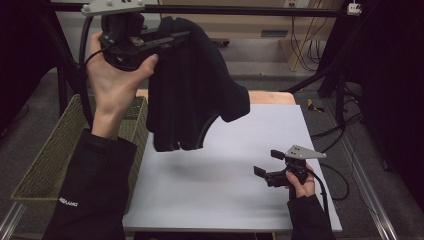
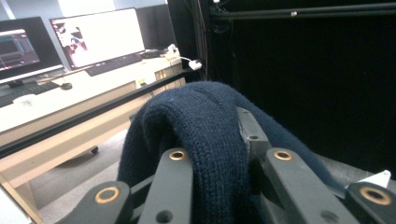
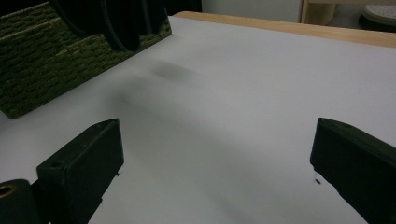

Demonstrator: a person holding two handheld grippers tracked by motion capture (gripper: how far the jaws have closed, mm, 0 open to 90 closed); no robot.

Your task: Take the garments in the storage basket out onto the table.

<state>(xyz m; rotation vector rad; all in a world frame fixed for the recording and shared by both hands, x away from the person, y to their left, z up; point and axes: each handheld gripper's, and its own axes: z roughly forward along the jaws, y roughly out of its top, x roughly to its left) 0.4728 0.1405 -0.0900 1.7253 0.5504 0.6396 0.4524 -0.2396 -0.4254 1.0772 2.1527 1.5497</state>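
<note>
A dark navy knitted sweater [image 1: 190, 85] hangs in the air above the back left of the white table top [image 1: 225, 195]. My left gripper [image 1: 175, 37], raised high in the person's left hand, is shut on a fold of it. In the left gripper view the knit [image 2: 205, 126] bulges up between the two jaws of the left gripper [image 2: 229, 154]. The right gripper [image 1: 267, 162] rests low at the table's front right, open, pointing left. In its own view the right gripper [image 3: 217, 154] has bare table between its jaws, and the sweater's hem [image 3: 116, 23] hangs far off.
A green woven basket [image 1: 55, 150] stands against the table's left edge, its wall [image 3: 56, 70] also in the right gripper view. A black frame bar [image 1: 240, 10] crosses the top. Cables [image 1: 320, 135] lie to the table's right. A desk with monitors [image 2: 98, 37] stands beyond.
</note>
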